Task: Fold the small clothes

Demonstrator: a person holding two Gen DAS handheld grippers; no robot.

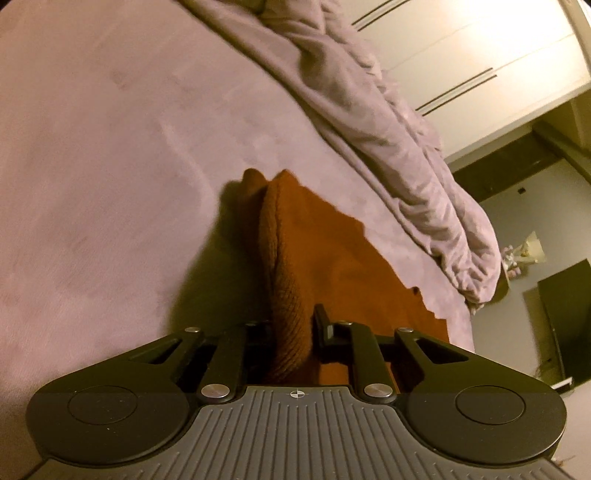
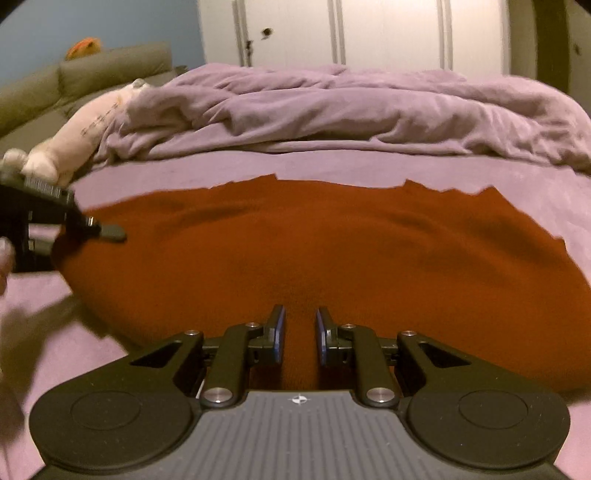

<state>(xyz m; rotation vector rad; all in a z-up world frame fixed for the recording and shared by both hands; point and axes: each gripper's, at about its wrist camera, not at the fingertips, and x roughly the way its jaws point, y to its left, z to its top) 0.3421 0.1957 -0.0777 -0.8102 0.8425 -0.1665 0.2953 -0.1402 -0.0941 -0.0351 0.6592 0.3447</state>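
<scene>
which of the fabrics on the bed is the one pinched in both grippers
The rust-orange knit garment, spread flat nearest the camera; the left gripper and right gripper both clamp its edge. The crumpled lilac blanket lies behind it, untouched.

Bed: I see a purple sheet (image 2: 332, 166) with a crumpled purple blanket (image 2: 332, 110) behind.
Wall: blue (image 2: 110, 22), on the left.
Closet: white doors (image 2: 388, 33) past the bed.
Couch: green (image 2: 92, 74), with a pale stuffed toy (image 2: 81, 136) beside it.
Light: warm and dim.

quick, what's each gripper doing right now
left gripper: closed on a raised fold of the rust-orange cloth.
right gripper: closed on the cloth's near edge.
</scene>
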